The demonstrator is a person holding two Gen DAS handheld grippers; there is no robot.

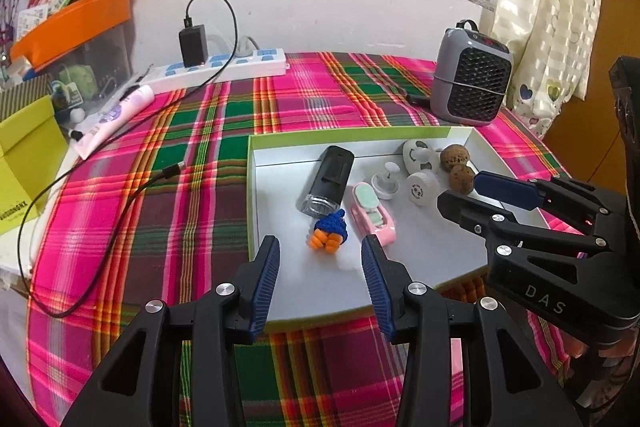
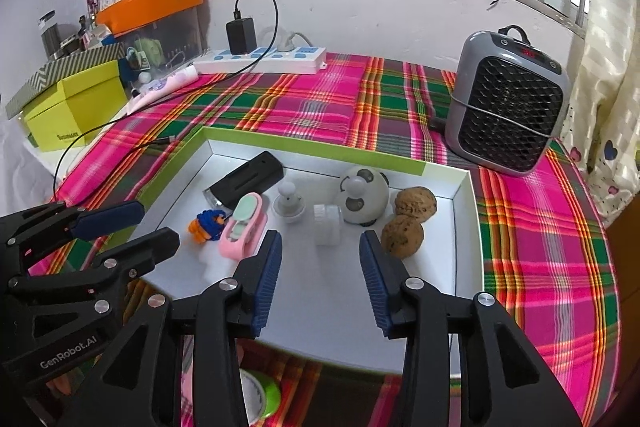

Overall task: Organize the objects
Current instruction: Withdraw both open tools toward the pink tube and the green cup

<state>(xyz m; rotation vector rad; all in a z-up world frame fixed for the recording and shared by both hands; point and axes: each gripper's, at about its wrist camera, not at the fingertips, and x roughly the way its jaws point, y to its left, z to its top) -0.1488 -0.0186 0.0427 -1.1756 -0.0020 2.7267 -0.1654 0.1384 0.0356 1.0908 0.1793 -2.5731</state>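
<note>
I cannot read the face of the round grey-white gadget [image 2: 363, 195] at the back of the tray; its markings are blurred. A green-rimmed tape roll [image 2: 260, 393] is mostly hidden behind my right tool's frame. The black cable [image 1: 120, 203] runs off the cloth's left edge.

My left gripper [image 1: 320, 261] has its blue ribbed fingers spread apart, holding nothing, hovering over the near left part of the shallow white cardboard tray with lime-green rim [image 1: 256, 187]. My right gripper [image 2: 320, 257] is likewise spread and empty, over the tray's near middle.

The tray's near half is bare white floor; everything in it sits toward the back. The small knitted blue-and-orange figure [image 1: 329, 233] lies just beyond the left fingertips, beside the pink and mint plastic clip-shaped case [image 1: 374, 215]. The black rectangular device with a clear end [image 1: 329, 181] lies tilted behind them. The white ribbed cap [image 2: 327, 225] sits just ahead of the right fingertips, and the two rough brown walnut-like balls [image 2: 408, 223] touch each other near the right wall. The grey mesh-front heater [image 2: 506, 107] stands outside the tray's far right corner on the pink-green plaid cloth [image 2: 312, 99].
</note>
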